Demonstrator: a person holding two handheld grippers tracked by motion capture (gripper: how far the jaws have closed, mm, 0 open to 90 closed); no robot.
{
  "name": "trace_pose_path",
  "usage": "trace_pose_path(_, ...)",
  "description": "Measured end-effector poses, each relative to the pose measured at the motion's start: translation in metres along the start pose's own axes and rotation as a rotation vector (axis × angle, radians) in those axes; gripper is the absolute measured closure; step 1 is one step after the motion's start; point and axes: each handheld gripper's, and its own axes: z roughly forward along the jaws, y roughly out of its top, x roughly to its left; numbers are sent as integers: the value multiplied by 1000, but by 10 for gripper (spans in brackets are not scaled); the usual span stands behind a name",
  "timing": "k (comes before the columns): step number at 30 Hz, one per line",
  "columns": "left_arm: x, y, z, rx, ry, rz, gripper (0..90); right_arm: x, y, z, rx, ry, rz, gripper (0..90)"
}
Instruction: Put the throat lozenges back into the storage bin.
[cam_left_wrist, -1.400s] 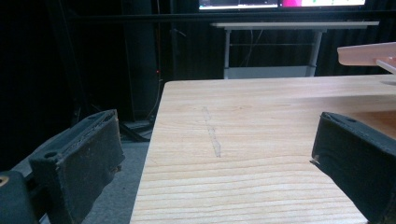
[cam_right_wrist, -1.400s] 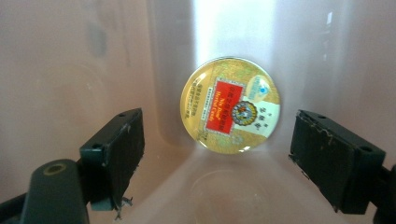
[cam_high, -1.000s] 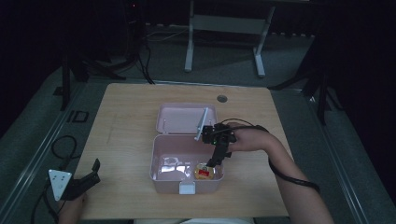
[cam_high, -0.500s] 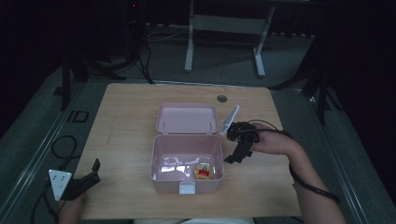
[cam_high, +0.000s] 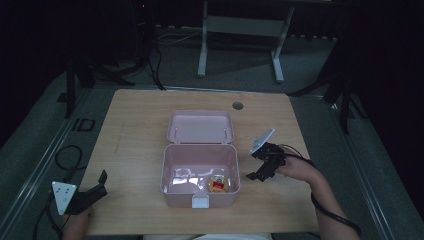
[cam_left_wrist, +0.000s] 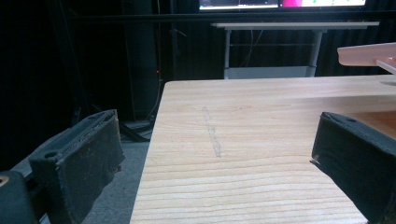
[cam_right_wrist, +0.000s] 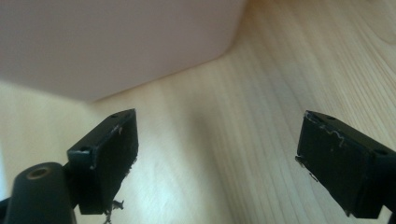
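Note:
A pink box (cam_high: 199, 199) stands open in the middle of the wooden table (cam_high: 135, 125), its lid (cam_high: 200, 127) laid back flat behind it. A small yellow-and-red item (cam_high: 218, 184) lies in the box's front right corner. My right gripper (cam_high: 256, 175) hovers low over the table just right of the box, open and empty; its own view shows the box's pink outer wall (cam_right_wrist: 116, 42) close ahead. My left gripper (cam_high: 95, 189) rests at the table's front left corner, open, with bare wood between its jaws (cam_left_wrist: 219, 154).
A small dark round hole (cam_high: 238, 106) sits near the table's far edge. A white desk frame (cam_high: 240, 30) stands on the floor beyond. Cables (cam_high: 65, 155) lie on the floor at the left. The box lid's edge (cam_left_wrist: 369, 53) shows at the right of the left gripper view.
My right gripper has come up out of the box and moved right, down to the table beside it. The yellow-and-red item stays in the box. The left gripper has not moved.

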Motion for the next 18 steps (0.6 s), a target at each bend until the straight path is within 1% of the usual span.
trace_pose_path(1, 0, 0, 0, -1, 0, -1, 24, -2, -4, 3, -16, -4, 13, 118)
trace_pose_path(3, 0, 0, 0, -1, 0, -1, 24, -6, -14, 10, -50, -51, 39, 115)
trace_pose_path(4, 0, 0, 0, -1, 1, 1, 24, -9, -20, 12, -70, -61, 60, 115)
trace_pose_path(5, 0, 0, 0, 0, 1, 1, 24, -11, -23, 13, -84, -71, 73, 115)
trace_pose_path(7, 0, 0, 0, 0, 0, 0, 24, -13, -31, 15, -110, -106, 101, 115)
trace_pose_path(8, 0, 0, 0, 0, 0, 0, 24, -15, -36, 15, -131, -134, 119, 115)
trace_pose_path(9, 0, 0, 0, 1, 1, 0, 24, -16, -39, 15, -147, -152, 126, 114)
trace_pose_path(10, 0, 0, 0, 1, 0, 1, 24, -18, -44, 15, -173, -175, 148, 114)
trace_pose_path(11, 0, 0, 0, 0, 0, 2, 24, -19, -47, 15, -193, -192, 158, 114)
trace_pose_path(12, 0, 0, 0, 1, 1, 2, 24, -21, -52, 14, -224, -207, 182, 112)
trace_pose_path(13, 0, 0, 0, 1, 0, 1, 24, -23, -55, 14, -230, -219, 193, 110)
trace_pose_path(14, 0, 0, 0, 0, 1, 1, 24, -24, -59, 15, -243, -254, 206, 110)
trace_pose_path(15, 0, 0, 0, 0, 0, 1, 24, -25, -62, 15, -248, -261, 219, 110)
trace_pose_path(18, 0, 0, 0, 0, 0, 0, 24, -27, -72, 16, -272, -327, 253, 110)
